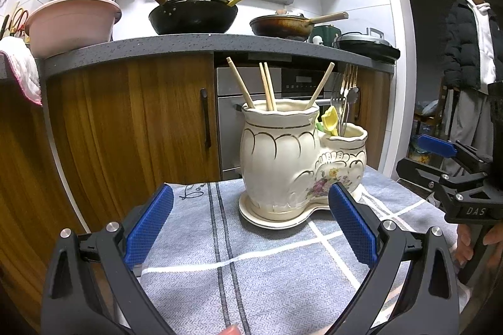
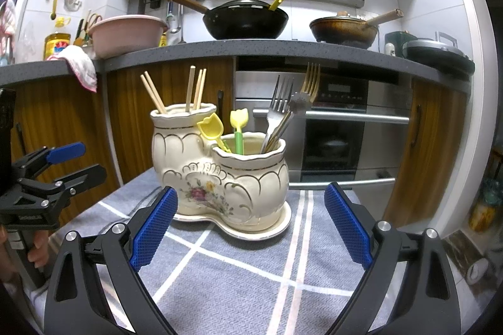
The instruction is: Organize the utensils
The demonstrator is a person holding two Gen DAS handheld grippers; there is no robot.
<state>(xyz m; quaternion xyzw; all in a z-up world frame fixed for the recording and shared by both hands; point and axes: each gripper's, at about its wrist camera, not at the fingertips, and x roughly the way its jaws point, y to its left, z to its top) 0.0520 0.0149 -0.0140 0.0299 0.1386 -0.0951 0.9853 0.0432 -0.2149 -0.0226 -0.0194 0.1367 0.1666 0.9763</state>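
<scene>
A cream ceramic holder (image 1: 283,159) (image 2: 220,174) with two joined pots stands on its saucer on a grey checked cloth (image 1: 267,266) (image 2: 245,269). The taller pot holds several wooden chopsticks (image 1: 267,86) (image 2: 195,90). The lower pot holds forks (image 1: 344,93) (image 2: 279,108) and yellow tulip-shaped utensils (image 1: 331,119) (image 2: 213,127). My left gripper (image 1: 251,225) is open and empty, a little short of the holder. My right gripper (image 2: 251,225) is open too, nothing between its blue pads, with the holder just beyond them. Each gripper shows at the edge of the other's view.
Behind the table runs a grey kitchen counter (image 1: 220,44) with wooden cabinets and an oven (image 2: 333,127) below. On it sit a pink basin (image 1: 70,24), a black wok (image 1: 193,14) and a brown pan (image 1: 283,25). A person (image 1: 471,52) stands at the right.
</scene>
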